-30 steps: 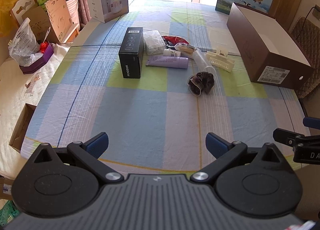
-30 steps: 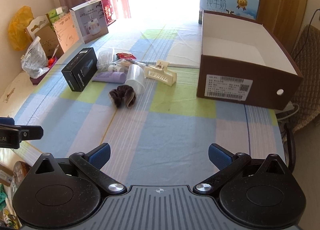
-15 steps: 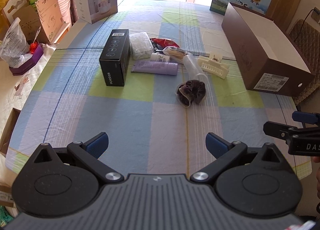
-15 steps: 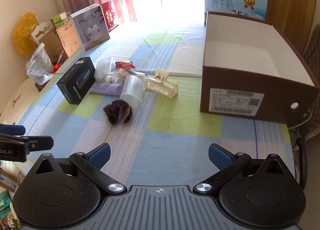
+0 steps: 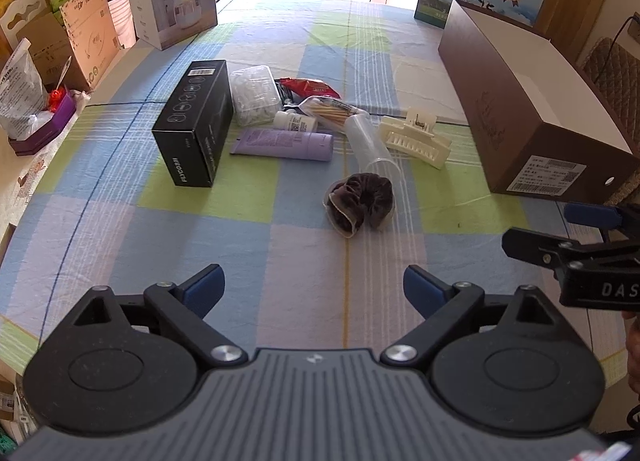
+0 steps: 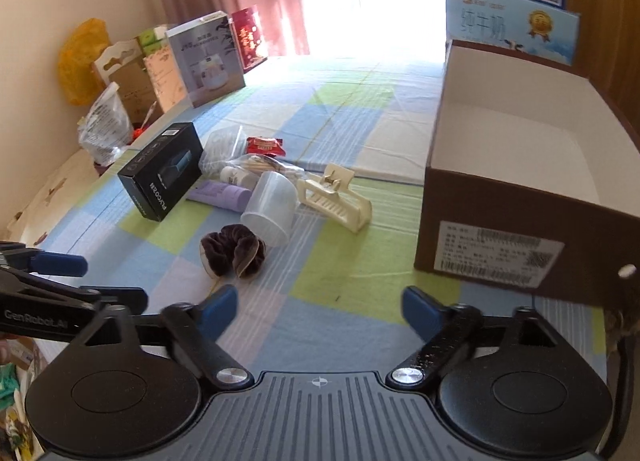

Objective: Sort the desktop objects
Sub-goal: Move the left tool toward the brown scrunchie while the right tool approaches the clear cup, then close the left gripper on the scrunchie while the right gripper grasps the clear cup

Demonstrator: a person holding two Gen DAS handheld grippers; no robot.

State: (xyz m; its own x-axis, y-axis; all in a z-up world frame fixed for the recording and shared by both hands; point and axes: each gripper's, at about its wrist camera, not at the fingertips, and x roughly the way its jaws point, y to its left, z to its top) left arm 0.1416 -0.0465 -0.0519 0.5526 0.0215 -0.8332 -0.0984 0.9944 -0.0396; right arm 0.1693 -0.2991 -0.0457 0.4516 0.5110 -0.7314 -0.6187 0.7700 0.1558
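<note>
Scrunchie lies ahead of both empty, closing claws, angled downward.

left tongs closing, empty | scrunchie ahead, perhaps touching cup

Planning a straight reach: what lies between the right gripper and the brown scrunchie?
Only bare checked tablecloth, seen in the right wrist view, separates the right gripper from the scrunchie.
</note>
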